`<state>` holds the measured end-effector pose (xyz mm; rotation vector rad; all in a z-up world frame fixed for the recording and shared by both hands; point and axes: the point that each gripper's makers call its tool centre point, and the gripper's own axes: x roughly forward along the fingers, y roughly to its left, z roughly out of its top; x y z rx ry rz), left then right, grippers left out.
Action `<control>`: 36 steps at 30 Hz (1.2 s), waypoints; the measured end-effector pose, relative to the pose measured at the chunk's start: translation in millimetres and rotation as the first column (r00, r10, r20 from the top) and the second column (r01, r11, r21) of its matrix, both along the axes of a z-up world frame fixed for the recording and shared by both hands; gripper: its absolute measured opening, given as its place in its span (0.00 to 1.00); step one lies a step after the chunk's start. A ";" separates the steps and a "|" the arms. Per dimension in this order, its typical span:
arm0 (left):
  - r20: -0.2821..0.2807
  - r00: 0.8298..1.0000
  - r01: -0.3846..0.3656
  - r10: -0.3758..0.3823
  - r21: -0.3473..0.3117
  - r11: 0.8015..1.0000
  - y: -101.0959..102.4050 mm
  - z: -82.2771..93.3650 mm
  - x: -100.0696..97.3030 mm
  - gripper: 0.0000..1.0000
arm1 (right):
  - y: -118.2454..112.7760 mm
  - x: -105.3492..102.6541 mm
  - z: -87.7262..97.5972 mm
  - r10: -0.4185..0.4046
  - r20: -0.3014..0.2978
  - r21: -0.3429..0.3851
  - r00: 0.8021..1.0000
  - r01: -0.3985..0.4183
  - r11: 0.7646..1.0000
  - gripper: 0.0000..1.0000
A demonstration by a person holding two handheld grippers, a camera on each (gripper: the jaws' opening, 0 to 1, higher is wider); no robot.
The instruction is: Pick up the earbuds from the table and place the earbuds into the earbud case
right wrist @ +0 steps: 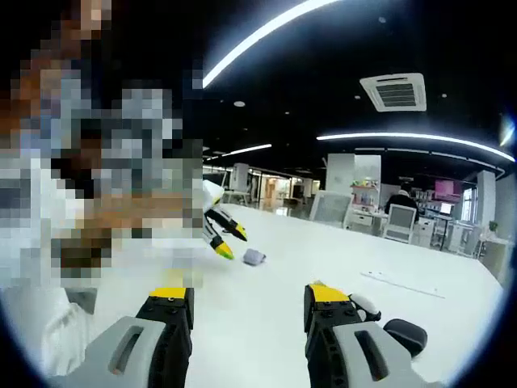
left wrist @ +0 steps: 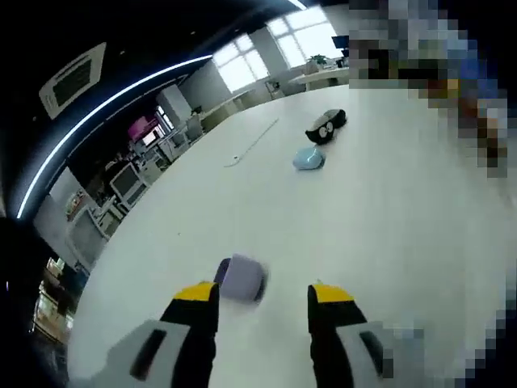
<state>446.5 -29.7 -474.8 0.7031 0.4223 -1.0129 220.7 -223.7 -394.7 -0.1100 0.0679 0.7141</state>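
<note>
Up close in the left gripper view, the left gripper (left wrist: 263, 303) hovers over a broad white table (left wrist: 380, 234), its two black jaws with yellow tips standing wide apart and holding nothing. Just beyond the left-hand tip, at about twelve o'clock from it, lies a small pale lavender block with rounded corners (left wrist: 241, 278), blurred; it rests on the table and I cannot tell whether the tip touches it. Farther off, at about one o'clock from the jaws, a light blue rounded object (left wrist: 308, 159) sits on the table, and just beyond it at one o'clock lies a black rounded case with white shapes inside (left wrist: 327, 127), apparently open. Whether those white shapes are earbuds is too small to tell. A thin pale strip (left wrist: 254, 143) lies on the table at ten o'clock from the blue object.

From the right gripper view, the right gripper (right wrist: 249, 299) is likewise spread wide and empty above the same table. At eleven o'clock from its gap the left gripper's yellow tips (right wrist: 222, 238) show, with the lavender block (right wrist: 254, 257) just beside them at four o'clock. By the right-hand jaw, at three o'clock, a black rounded object (right wrist: 405, 333) with a white piece (right wrist: 365, 305) next to it rests on the table.
</note>
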 end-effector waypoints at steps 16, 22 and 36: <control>0.093 0.989 0.097 -0.113 0.159 0.982 -9.3 -25.4 25.3 0.30 | -1.8 1.2 -1.6 -0.002 -0.005 -0.004 1.000 0.002 1.000 0.53; 0.126 0.986 0.086 -0.109 0.180 0.980 -6.9 -27.7 25.1 0.25 | -2.4 1.7 -2.1 -0.004 -0.007 -0.001 1.000 0.004 1.000 0.53; 0.365 0.908 0.148 -0.204 0.176 0.973 -36.0 31.1 -0.7 0.03 | -3.2 1.9 1.3 0.016 -0.015 0.064 1.000 -0.015 0.998 0.53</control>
